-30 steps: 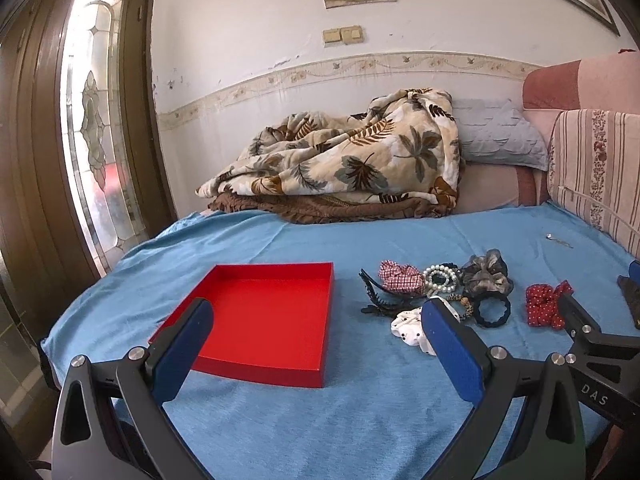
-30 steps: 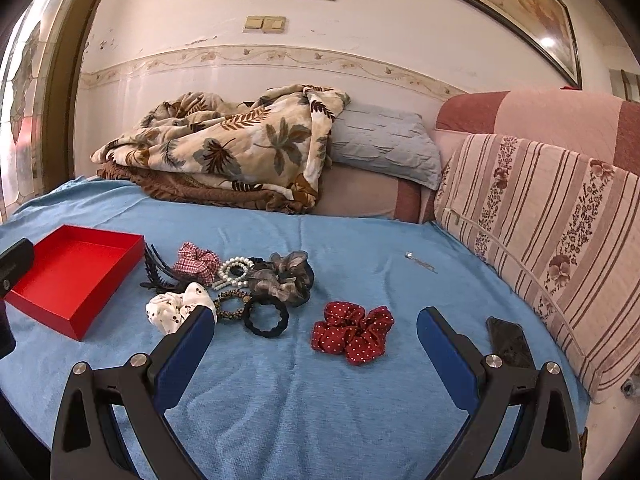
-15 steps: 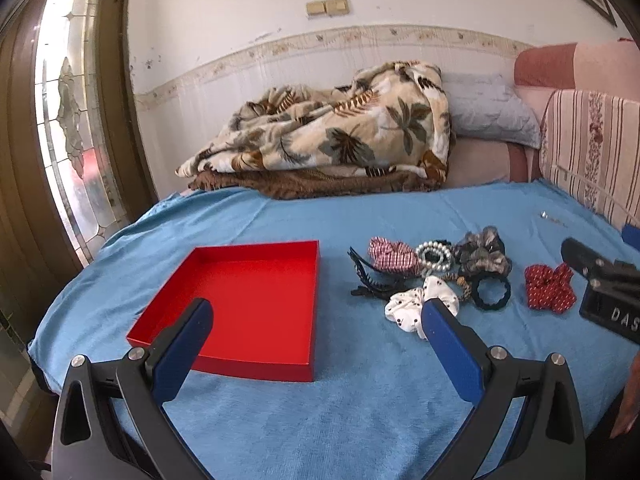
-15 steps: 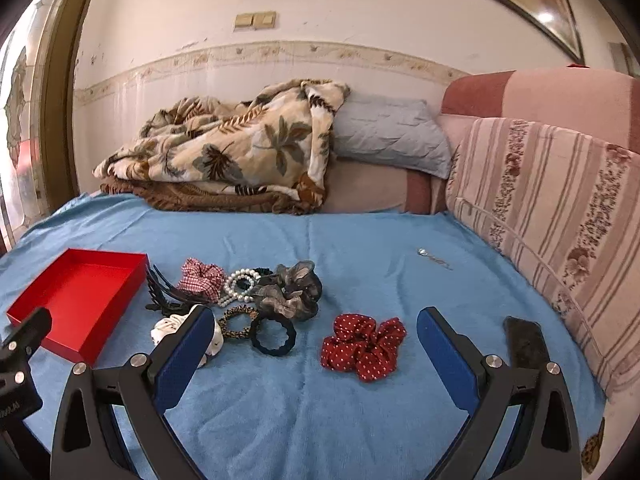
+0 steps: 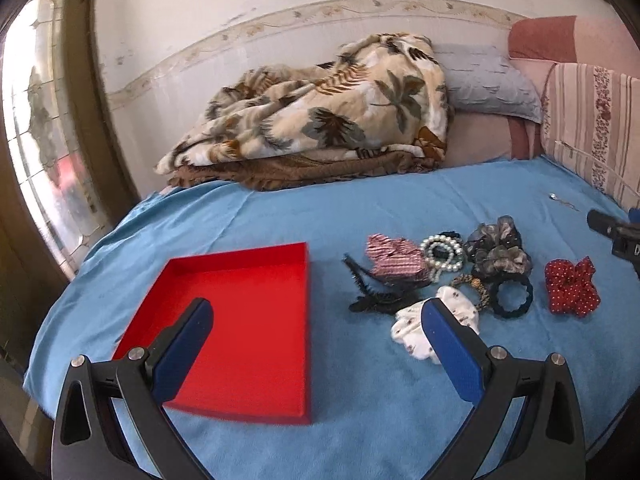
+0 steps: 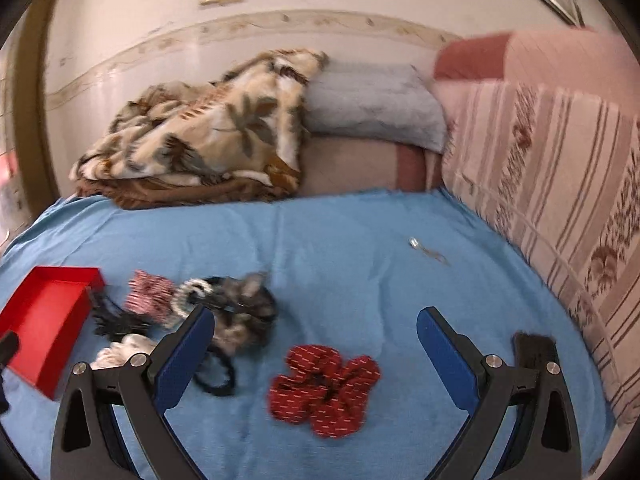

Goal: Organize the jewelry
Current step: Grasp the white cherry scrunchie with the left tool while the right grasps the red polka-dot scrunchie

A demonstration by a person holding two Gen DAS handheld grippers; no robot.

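Left wrist view: left gripper (image 5: 316,312) spread wide, holding nothing, above blue bedsheet (image 5: 360,208); shallow square red tray (image 5: 240,320) behind its left finger; white patterned fabric scrunchie (image 5: 412,330) at its right fingertip.

Right wrist view: right gripper (image 6: 316,320) spread wide, holding nothing; red white-dotted fabric scrunchie (image 6: 324,388) between fingers, on sheet; mixed accessory pile (image 6: 224,304) beyond left finger.

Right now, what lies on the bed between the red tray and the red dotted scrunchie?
The left wrist view shows a pile between the square red tray and the red white-dotted scrunchie: black claw clip, pearl bracelet, other scrunchies.
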